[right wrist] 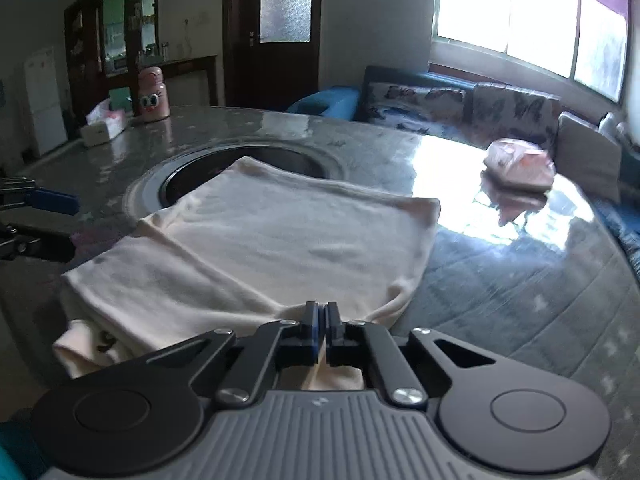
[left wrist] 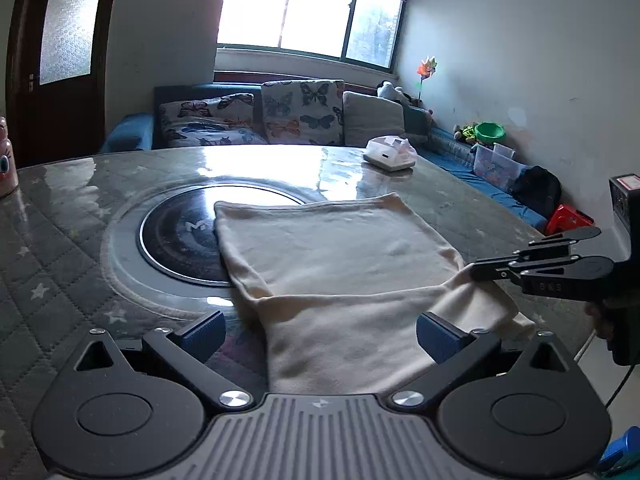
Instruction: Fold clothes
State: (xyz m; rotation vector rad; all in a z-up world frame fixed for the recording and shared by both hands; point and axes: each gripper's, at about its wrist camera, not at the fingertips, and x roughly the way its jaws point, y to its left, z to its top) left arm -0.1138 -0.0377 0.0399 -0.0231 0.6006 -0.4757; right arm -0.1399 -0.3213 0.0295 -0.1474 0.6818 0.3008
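A cream garment [left wrist: 340, 248] lies partly folded on the quilted grey table [left wrist: 60, 240], its far half lying flat over the near layer. My left gripper [left wrist: 320, 332] hangs open and wide over the garment's near left part, with nothing pinched between its blue pads. In the left wrist view my right gripper [left wrist: 476, 270] comes in from the right and pinches the cloth's right edge, raising it a little. In the right wrist view the garment [right wrist: 280, 240] spreads ahead of the right gripper [right wrist: 323, 312], which is shut on the bunched near edge. The left gripper's blue fingertip [right wrist: 56, 200] shows at the left border.
A round black hotplate [left wrist: 180, 236] set into the table lies under the garment's far left corner. A white tissue box [left wrist: 390, 154] stands at the far right, with a pink bottle [right wrist: 152, 94] and another tissue box [right wrist: 102, 126] further off. A sofa with cushions [left wrist: 300, 112] runs behind the table.
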